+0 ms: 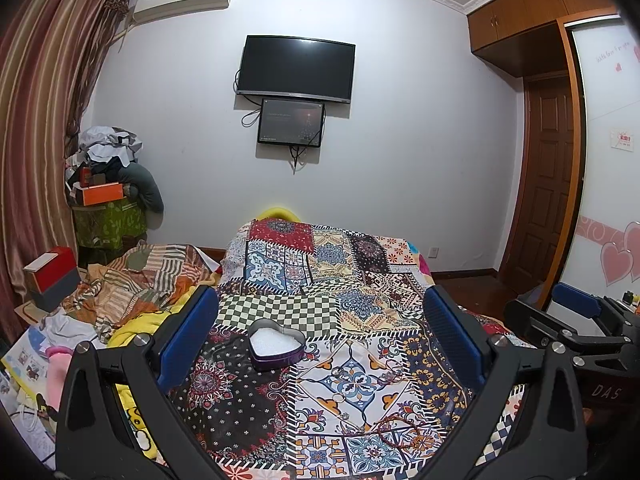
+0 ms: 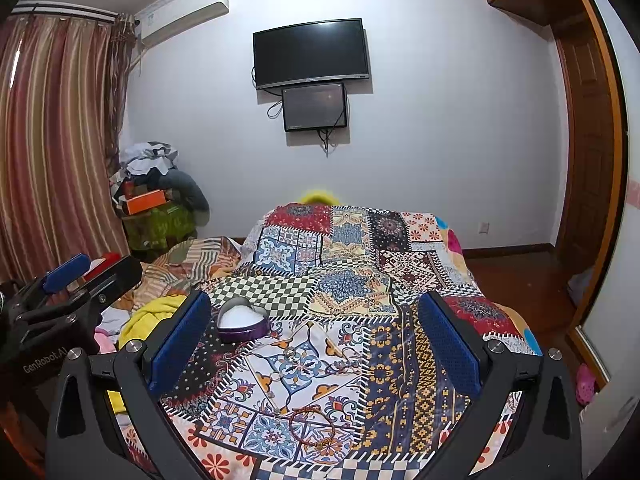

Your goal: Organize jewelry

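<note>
Basically nothing's sorted yet. Both the left gripper (image 1: 320, 340) and right gripper (image 2: 316, 344) hang wide open and empty. The red bead bracelet (image 2: 312, 424) lies between the right fingers on the quilt (image 2: 400, 380); the heart-shaped tin (image 1: 277, 346) sits just ahead, with no jewelry inside that I can see.

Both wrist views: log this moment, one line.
left gripper: open | right gripper: open | heart tin: empty | bracelet: on bedspread

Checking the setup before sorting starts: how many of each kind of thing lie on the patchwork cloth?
Heart-shaped tin: 1
Red beaded bracelet: 1
Small metal rings: at least 2, hard to tell against the pattern
Total: at least 4
</note>
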A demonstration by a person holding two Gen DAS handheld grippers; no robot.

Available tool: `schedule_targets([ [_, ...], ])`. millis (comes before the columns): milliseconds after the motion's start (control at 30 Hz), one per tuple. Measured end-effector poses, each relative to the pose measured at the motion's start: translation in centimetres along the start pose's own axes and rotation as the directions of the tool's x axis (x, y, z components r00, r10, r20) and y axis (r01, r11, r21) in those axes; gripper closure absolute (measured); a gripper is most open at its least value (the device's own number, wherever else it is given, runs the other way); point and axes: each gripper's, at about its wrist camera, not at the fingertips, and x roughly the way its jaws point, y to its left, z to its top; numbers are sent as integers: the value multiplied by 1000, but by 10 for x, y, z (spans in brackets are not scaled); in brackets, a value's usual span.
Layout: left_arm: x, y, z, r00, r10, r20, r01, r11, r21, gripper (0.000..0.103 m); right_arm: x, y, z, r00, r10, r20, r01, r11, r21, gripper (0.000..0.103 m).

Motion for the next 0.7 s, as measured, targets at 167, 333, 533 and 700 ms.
schedule_targets([
  [167,0,0,0,1000,1,-1,-1,1000,0,0,0,-1,-2,1000,0,-4,0,1000,-1,0],
  [333,2,2,-1,1000,7,-10,-7,1000,-4,0,6,-1,-5,1000,-4,-26,4,1000,-7,0],
  [533,13,4,-5,999,10,-42,-10,1000,-9,0,19,-3,-7,997,-18,-79,17,1000,-6,0],
  [700,27,6,-10,997,10,-80,-12,1000,-18,0,34,-9,-14,989,-29,-144,28,1000,-6,0],
])
